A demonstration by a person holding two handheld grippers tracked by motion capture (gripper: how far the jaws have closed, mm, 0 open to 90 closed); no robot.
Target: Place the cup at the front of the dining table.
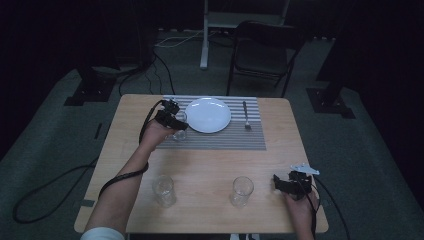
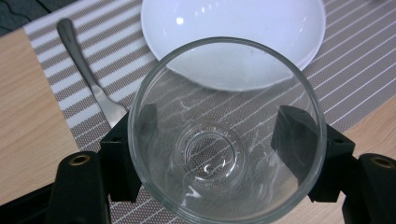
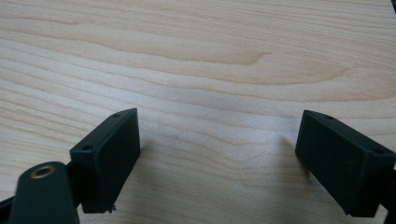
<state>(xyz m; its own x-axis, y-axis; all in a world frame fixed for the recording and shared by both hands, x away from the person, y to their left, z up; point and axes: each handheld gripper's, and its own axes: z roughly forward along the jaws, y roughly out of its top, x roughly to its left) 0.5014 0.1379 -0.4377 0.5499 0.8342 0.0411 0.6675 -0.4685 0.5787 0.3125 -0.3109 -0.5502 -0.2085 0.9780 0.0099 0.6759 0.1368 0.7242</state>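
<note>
I see a placemat at the worktop's far edge. On it a plate sits centrally, a fork to its right, a glass at its left. Two more glasses stand nearer me.

White plate; grey-white striped placemat; light wood table.

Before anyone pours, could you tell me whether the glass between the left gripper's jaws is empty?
Empty. The left gripper view looks straight down into the glass: its bare base and the striped placemat show clearly through it, with no liquid.
</note>
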